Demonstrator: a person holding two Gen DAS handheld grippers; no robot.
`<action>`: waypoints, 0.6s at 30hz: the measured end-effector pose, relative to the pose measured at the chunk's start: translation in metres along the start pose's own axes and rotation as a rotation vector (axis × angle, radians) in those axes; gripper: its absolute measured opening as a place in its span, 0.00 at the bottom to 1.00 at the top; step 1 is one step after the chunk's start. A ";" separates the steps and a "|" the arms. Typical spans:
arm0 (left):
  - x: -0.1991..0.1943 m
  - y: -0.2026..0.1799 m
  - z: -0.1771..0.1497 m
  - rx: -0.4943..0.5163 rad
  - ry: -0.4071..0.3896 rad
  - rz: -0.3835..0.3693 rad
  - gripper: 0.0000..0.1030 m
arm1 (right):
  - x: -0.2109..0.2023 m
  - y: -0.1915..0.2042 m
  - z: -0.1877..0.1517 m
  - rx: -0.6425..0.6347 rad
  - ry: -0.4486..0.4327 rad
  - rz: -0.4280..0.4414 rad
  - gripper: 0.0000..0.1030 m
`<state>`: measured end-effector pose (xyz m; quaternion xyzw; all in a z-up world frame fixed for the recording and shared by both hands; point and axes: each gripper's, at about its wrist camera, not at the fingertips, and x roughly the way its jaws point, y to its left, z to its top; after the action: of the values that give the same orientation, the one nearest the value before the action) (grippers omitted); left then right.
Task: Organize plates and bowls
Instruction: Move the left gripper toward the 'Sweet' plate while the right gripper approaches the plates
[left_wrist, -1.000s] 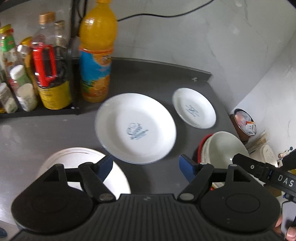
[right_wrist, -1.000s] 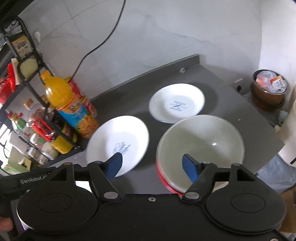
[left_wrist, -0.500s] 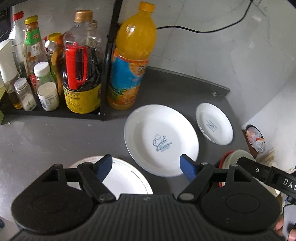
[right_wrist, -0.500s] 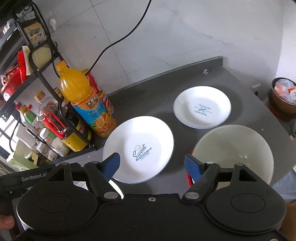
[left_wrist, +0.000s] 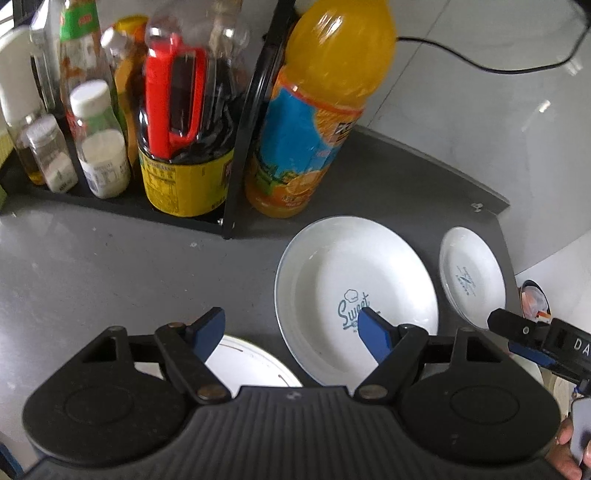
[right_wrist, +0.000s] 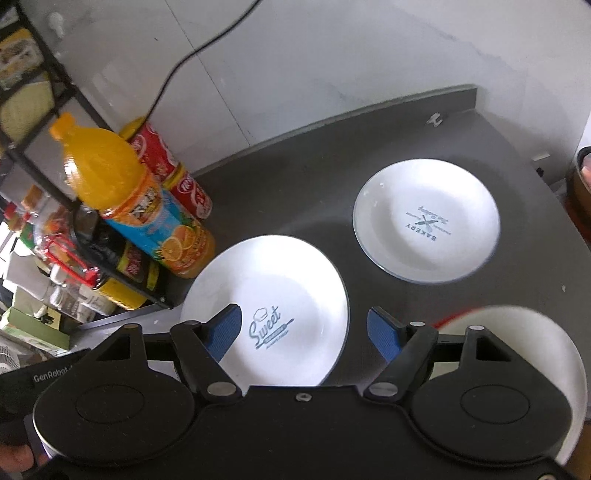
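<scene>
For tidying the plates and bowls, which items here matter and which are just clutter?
Job: Sweet plate; Bakery plate; white bowl; near plate.
Clutter: orange juice bottle; soy sauce bottle; red can; rack; cable.

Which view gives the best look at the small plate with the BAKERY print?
The right wrist view. There the small BAKERY plate lies whole and unobstructed on the grey counter, its print readable. In the left wrist view the same plate sits near the right edge, foreshortened, its print too small to read.
</scene>
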<state>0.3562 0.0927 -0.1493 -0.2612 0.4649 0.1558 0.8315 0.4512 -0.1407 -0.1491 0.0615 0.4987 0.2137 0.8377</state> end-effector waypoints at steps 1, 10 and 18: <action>0.006 0.000 0.001 -0.009 0.010 0.003 0.74 | 0.007 -0.001 0.004 -0.006 0.016 0.001 0.68; 0.054 -0.005 -0.001 -0.063 0.043 0.033 0.59 | 0.058 -0.015 0.021 -0.038 0.119 -0.015 0.63; 0.090 0.003 0.000 -0.147 0.092 0.054 0.39 | 0.092 -0.026 0.029 -0.058 0.202 -0.024 0.55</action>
<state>0.4012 0.0969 -0.2271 -0.3159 0.4967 0.1998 0.7833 0.5221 -0.1227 -0.2173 0.0097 0.5748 0.2232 0.7872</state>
